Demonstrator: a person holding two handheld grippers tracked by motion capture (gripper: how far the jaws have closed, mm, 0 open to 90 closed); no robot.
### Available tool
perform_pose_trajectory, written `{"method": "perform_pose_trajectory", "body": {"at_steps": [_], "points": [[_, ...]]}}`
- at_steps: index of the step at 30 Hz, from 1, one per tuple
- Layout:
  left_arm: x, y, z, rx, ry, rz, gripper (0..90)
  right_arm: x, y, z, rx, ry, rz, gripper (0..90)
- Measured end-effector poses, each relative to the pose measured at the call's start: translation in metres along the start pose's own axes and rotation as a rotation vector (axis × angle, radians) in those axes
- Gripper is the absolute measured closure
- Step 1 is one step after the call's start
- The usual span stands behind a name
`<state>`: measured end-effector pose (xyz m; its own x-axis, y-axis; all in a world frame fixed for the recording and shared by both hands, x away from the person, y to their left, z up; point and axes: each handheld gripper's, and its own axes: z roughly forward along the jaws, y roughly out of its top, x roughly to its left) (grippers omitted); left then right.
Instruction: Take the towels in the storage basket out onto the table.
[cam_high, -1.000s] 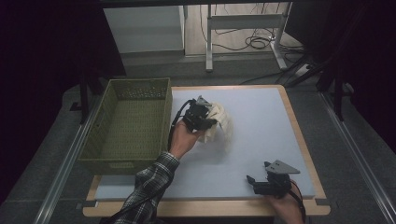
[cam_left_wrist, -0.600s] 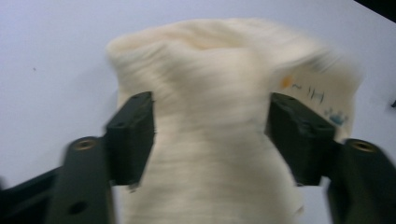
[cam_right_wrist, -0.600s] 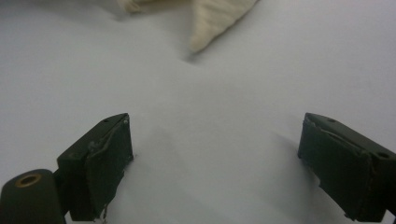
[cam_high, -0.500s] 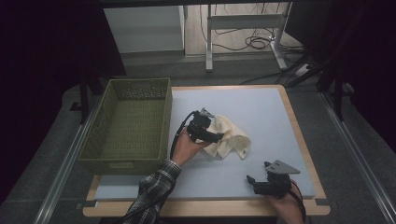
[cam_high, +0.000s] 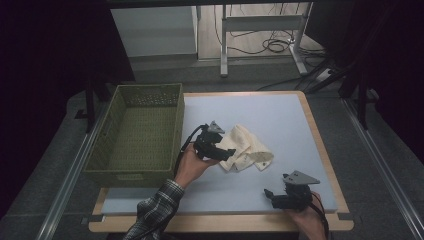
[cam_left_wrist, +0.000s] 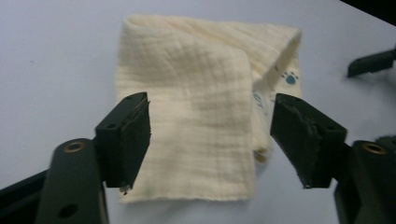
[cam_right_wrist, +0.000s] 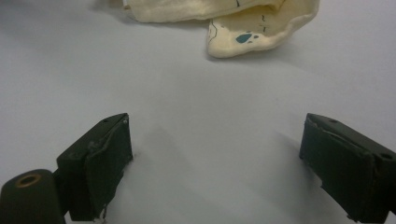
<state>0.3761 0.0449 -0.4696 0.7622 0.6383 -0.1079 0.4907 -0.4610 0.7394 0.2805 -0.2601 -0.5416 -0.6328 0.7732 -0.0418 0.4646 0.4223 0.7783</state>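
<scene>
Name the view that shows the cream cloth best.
The left gripper view: the cream cloth lies folded between the open jaws, weave and paw print clear. The high view shows it small on the table; the right gripper view catches its near edge.

left sleeve (cam_high: 155, 212): plaid, rolled | grippers: black, grey three-cornered plates | brass-ringed holes beside jaws

A dim room surrounds the lit table (cam_high: 300, 107); beyond it, cables (cam_high: 272, 46) lie on the wooden floor (cam_high: 250, 25) beside grey desk legs (cam_high: 225, 40).
</scene>
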Motion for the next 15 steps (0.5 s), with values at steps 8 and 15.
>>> {"method": "perform_pose_trajectory", "body": {"at_steps": [8,15], "points": [[-0.016,-0.020,0.001,-0.017,0.011,0.042,40.2,-0.007,0.005,-0.008,0.008,0.006,0.036,30.4],[-0.021,-0.039,0.011,-0.009,0.031,0.040,39.2,-0.024,0.023,-0.011,-0.016,-0.003,0.071,47.7]]}}
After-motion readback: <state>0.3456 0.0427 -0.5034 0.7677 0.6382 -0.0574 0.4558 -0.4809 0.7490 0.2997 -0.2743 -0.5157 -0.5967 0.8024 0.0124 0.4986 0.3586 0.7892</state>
